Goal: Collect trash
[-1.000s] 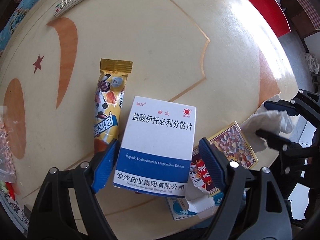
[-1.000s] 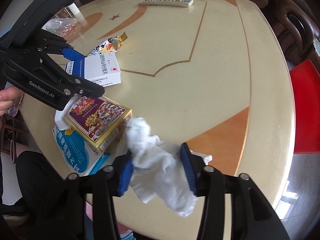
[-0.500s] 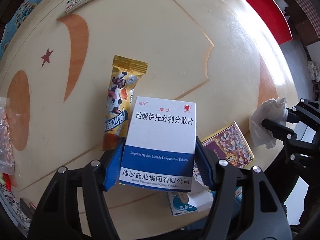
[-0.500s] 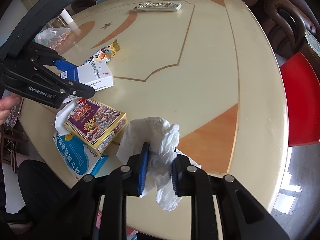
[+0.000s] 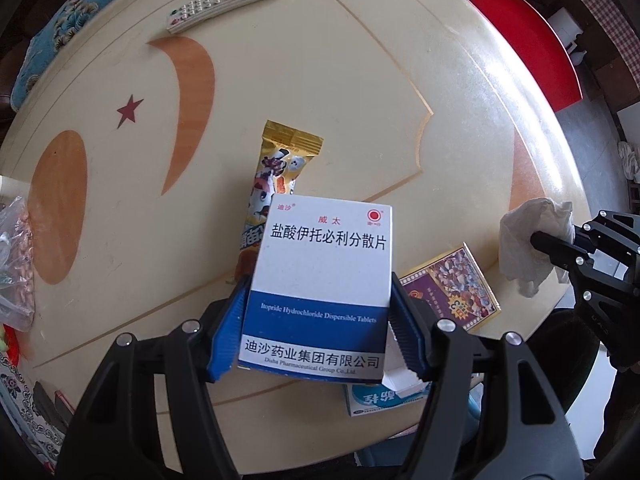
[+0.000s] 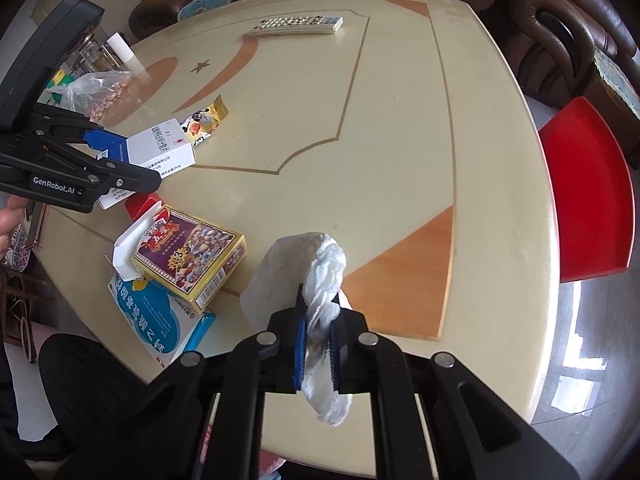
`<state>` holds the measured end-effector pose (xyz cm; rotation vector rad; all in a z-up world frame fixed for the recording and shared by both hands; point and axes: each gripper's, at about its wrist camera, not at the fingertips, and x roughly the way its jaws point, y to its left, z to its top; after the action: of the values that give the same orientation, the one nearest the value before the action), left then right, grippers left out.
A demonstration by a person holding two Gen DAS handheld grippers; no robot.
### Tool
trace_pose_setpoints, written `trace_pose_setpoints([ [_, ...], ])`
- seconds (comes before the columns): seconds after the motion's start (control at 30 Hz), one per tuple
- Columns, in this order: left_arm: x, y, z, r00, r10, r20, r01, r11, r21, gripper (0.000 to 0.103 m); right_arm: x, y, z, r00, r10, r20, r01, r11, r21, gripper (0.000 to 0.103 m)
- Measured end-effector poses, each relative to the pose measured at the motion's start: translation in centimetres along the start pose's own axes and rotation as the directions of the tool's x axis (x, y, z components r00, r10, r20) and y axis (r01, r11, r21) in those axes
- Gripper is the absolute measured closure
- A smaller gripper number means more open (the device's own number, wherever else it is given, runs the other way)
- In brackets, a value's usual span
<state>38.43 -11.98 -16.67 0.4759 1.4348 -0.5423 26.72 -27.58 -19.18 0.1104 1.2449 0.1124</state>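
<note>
Both pieces of trash are gripped at once here. The white-and-blue medicine box [image 5: 320,284] is clamped across its width in the left gripper [image 5: 318,334], the blue pads pressed flat on its two sides, and it appears to be lifted just clear of the table [image 5: 360,100], above the snack wrapper [image 5: 276,184]. The crumpled tissue [image 6: 316,292] is pinched tight in the right gripper [image 6: 318,350], jaws all but together, with loose ends hanging out above and below the pads. No bin is shown in either view, so where the load is to be dropped cannot be told. To do this step well, both hands are best raised straight until the box is well clear of the wrapper and the tissue's tail is clear of the table edge; the squeeze on the box should be kept even, since thin card can be crushed or can twist out. Left for later on the table are the purple-and-gold box [image 6: 192,256], the blue-and-white box [image 6: 160,320] under it and the wrapper. The remote control [image 6: 296,26] should be left alone, being no rubbish.
</note>
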Motion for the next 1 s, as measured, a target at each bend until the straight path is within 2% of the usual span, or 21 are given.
trace_pose_setpoints([
  [0.47,-3.8,-0.4,-1.9,0.998,0.021,0.064,-0.02,1.0,-0.019,0.039,-4.2,2.0,0.2,0.997,-0.031,0.075,0.032,0.999,-0.022,0.095],
  [1.0,-11.0,-1.7,-8.6,0.98,0.056,0.192,-0.058,0.998,0.005,0.039,-12.3,7.1,-2.1,0.98,-0.027,0.198,0.043,0.996,-0.078,0.095],
])
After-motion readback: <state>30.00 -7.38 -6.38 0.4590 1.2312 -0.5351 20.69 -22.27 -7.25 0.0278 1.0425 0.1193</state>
